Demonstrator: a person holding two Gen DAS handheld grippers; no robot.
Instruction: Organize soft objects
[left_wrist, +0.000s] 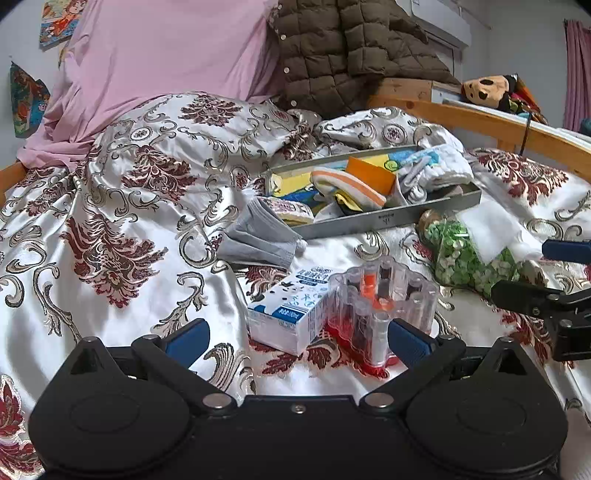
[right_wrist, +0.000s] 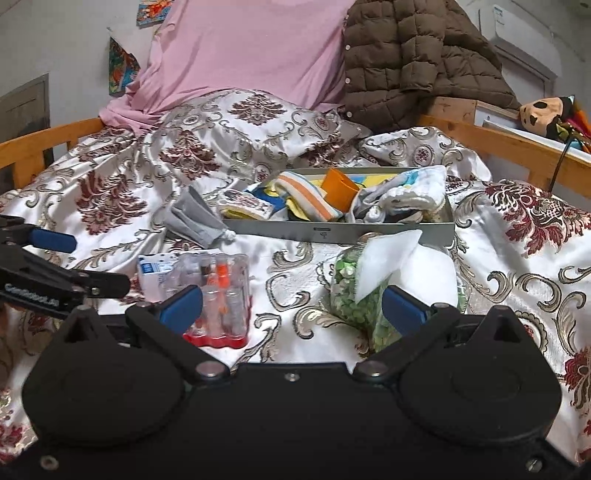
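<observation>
**Two open grippers, soft things ahead on the bed**

Left hand-held gripper (left_wrist: 297, 338) is wide open and empty; the grey cloth (left_wrist: 258, 240) lies ahead of it, beyond the box (left_wrist: 284, 314), beside the tray (left_wrist: 388, 219). Right hand-held gripper (right_wrist: 291, 302), also open and empty, is nearer the white cloth (right_wrist: 388, 254), just ahead-right, long axis slanted. Between them the bed is free.

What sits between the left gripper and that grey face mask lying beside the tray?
The left gripper is open, and a blue-and-white carton and a clear pack of small bottles lie directly ahead of it. The grey mask lies beyond them, against the tray.
</observation>
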